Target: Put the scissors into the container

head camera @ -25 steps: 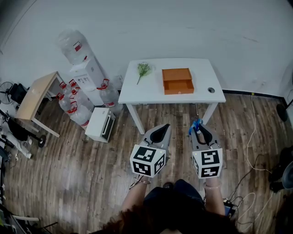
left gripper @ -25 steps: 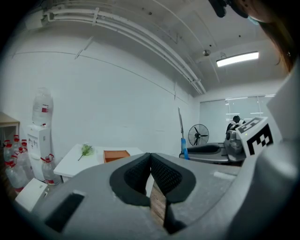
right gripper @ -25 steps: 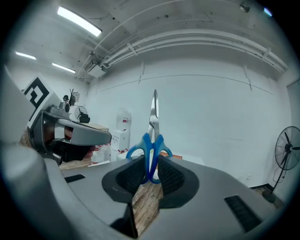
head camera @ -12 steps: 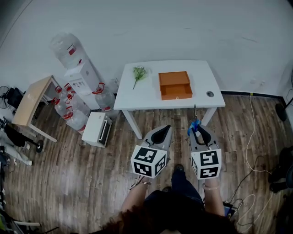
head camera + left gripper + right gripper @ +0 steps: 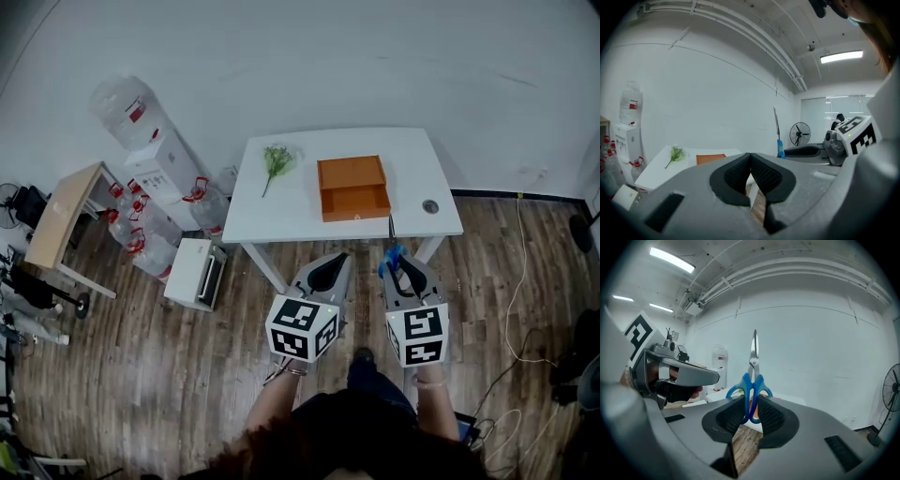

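**Item 1. Scissors** [image 5: 753, 380], blue handles. The handle loops are clamped between the pads of my right gripper [image 5: 751, 412]. The blades are together and point straight out ahead of the jaws.

**Item 2. Right gripper.** It is closed on the scissors and held over the wooden floor [image 5: 187, 356], short of the table.

**Item 3. Left gripper** [image 5: 750, 161]. It is just beside the right one, on its left. Its jaws are pressed together with nothing between them.

**Item 4. Container** [image 5: 353, 187], an orange open box. It sits on the white table [image 5: 281, 211], ahead of both grippers and well apart from the scissor tips.

**Item 5. Green sprig** [image 5: 275, 159]. It lies on the table, ahead of the left gripper and left of the container.

**Step in hand, as I judge it:** carrying. The scissors are gripped and nothing is placed yet.

**Next move calls for:** bringing my right gripper forward over the table until the blades are above the container's open top. I then tip them down inside and part the jaws.
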The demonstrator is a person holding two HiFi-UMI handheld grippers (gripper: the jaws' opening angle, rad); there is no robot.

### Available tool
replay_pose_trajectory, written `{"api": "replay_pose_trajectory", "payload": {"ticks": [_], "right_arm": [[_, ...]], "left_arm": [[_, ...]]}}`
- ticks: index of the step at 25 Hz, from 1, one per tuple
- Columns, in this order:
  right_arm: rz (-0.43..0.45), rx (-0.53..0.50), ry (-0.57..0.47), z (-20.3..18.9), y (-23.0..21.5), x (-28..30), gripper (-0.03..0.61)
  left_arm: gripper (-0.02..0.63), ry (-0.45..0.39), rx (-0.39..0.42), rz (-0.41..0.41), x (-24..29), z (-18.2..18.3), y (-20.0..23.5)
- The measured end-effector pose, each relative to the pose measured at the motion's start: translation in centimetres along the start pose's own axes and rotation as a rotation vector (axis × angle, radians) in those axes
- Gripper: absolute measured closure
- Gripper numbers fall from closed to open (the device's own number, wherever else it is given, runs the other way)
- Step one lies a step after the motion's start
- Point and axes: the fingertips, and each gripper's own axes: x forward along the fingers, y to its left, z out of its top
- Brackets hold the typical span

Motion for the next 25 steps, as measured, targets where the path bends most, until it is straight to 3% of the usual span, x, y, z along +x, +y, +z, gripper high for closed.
{"api": "replay_pose_trajectory", "payload": {"ticks": [10,25], "right_arm": [[0.061,-0.022,-0.009,1.2,-5.5,6.7,0.503],[0.147,-0.091,0.004,1.8,-8.0,14.8,0.502]], "left_arm": [[0.598,0.002,-0.016,0.058,7.5,1.6,2.9],[0.598,0.007,-0.041,0.13,12.6,2.6,7.0]]}}
